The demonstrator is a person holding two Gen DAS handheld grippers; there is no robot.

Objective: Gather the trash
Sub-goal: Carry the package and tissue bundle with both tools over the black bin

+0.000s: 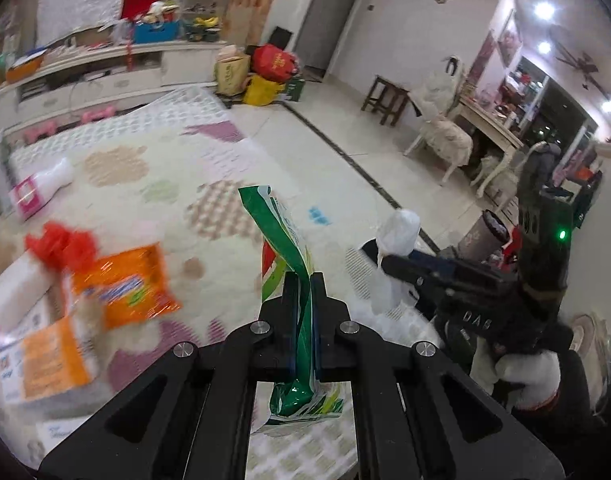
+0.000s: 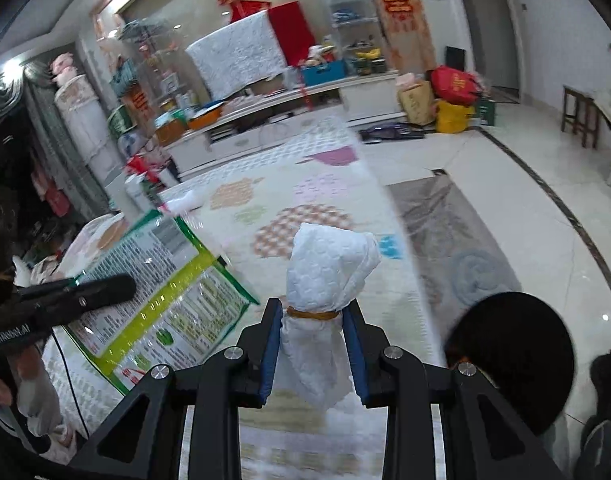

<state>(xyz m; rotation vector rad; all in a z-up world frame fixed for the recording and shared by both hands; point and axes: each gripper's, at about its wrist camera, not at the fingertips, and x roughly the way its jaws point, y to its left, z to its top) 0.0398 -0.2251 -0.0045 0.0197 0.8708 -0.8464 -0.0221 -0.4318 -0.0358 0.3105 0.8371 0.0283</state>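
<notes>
Between the left jaws, a green wrapper [image 1: 295, 264]; between the right, a white wad [image 2: 325, 276].

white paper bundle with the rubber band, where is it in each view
Left wrist view: white paper bundle right of centre, held by the right gripper.
Right wrist view: bottom centre, clamped in that gripper.
Shared landmark: the red bag by the far wall.

a home living room: patterned play mat [image 1: 153, 168], long tv cabinet [image 2: 289, 120], dining chair [image 1: 445, 140]
</notes>
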